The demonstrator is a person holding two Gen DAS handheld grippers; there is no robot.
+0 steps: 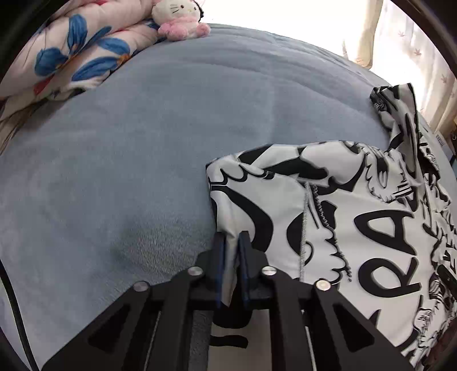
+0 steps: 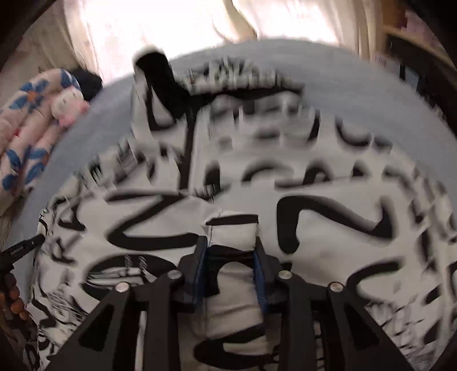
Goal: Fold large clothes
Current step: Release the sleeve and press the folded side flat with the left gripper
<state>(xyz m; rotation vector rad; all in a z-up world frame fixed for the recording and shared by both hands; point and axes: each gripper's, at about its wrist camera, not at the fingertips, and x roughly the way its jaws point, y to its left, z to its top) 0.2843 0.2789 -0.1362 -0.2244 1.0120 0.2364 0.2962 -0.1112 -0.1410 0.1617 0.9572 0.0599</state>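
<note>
The left gripper (image 1: pixel 232 237) is clamped on a thin edge of the white garment with bold black graphic print (image 1: pixel 357 217), which spreads to its right over the blue-grey fleece bed cover (image 1: pixel 142 148). Ahead and to its left the bed lies bare up to a floral quilt (image 1: pixel 71 51) and a pink-and-white plush cat (image 1: pixel 180 20). The right gripper (image 2: pixel 232 242) pinches a bunched fold of the garment (image 2: pixel 314 199), which lies ahead of it and to both sides, blurred. Pale curtains (image 1: pixel 400 37) hang beyond the bed.
</note>
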